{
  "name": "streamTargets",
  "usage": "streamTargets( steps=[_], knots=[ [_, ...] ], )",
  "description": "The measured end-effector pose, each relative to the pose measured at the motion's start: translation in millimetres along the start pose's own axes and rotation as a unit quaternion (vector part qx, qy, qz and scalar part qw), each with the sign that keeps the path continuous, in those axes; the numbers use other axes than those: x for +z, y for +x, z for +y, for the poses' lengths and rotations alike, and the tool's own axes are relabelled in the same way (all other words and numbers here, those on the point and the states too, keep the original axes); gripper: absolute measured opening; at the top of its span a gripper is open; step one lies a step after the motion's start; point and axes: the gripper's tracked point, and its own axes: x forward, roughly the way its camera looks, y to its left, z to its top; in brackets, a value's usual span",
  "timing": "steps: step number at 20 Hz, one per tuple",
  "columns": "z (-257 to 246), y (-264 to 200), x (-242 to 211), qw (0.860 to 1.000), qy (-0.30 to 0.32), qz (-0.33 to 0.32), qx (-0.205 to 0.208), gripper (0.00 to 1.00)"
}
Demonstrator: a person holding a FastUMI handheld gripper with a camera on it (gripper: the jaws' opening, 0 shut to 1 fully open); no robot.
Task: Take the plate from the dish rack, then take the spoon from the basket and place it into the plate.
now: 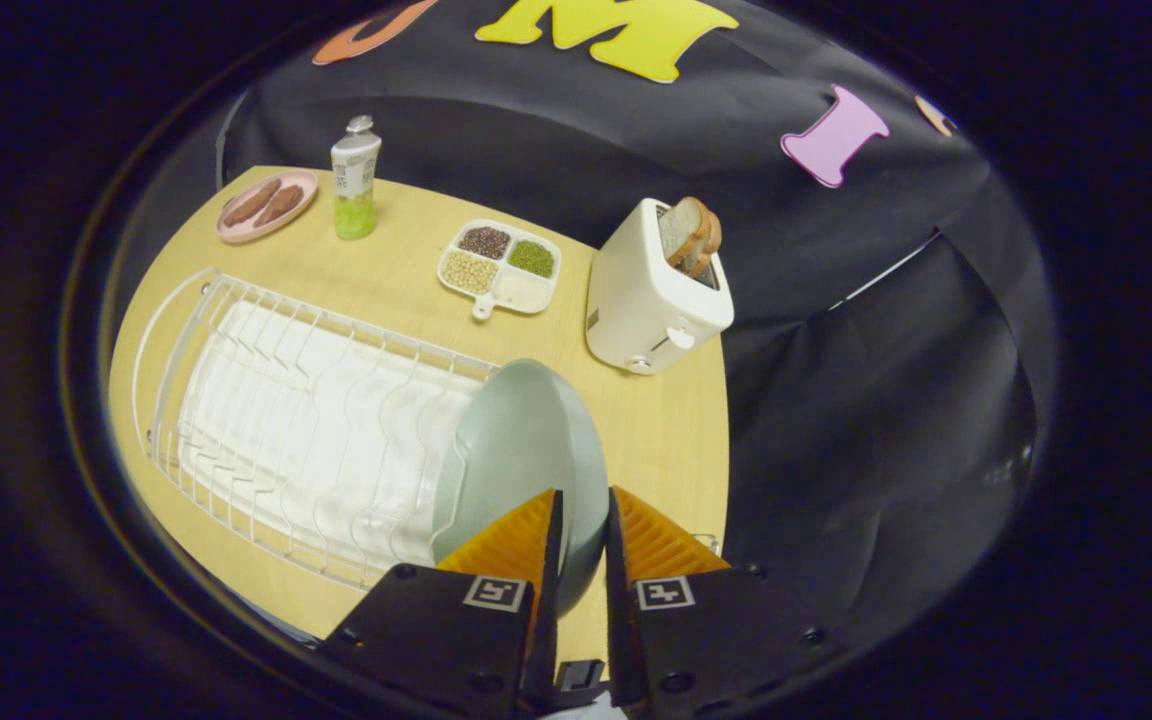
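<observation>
Tool (584,505) tight on plate (526,440) rim

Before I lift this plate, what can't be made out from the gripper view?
- Pale green round plate: its lower rim is covered by the fingers closed on it.
- White wire dish rack: near end is behind the plate.
- Small white four-part dish: contents too small to identify.
- White toaster: far side faces away.

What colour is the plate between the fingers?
Pale grey-green plate, clearest in the gripper view; the fingers grip its rim.
</observation>
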Motion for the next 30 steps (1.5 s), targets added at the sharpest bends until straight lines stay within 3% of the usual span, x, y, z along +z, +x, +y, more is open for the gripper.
streamTargets(
  steps=[8,12,15,19,22,25,30],
  knots=[
    [13.0,-29.8,17.4,0.992,-0.016,-0.04,-0.116,0.16],
    [0.7,-50.3,26.1,0.979,-0.004,-0.07,-0.194,0.16],
    [-1.7,-63.8,25.7,0.974,0.008,-0.1,-0.201,0.16],
    [4.9,-85.3,6.9,0.98,0.028,-0.143,-0.134,0.16],
    [10.9,-109.7,-15.5,0.977,0.056,-0.194,-0.071,0.15],
    [34.0,-127.4,-52.2,0.967,0.099,-0.235,0.031,0.16],
    [79.1,-130.2,-117.1,0.934,0.138,-0.263,0.197,0.16]
  ],
)
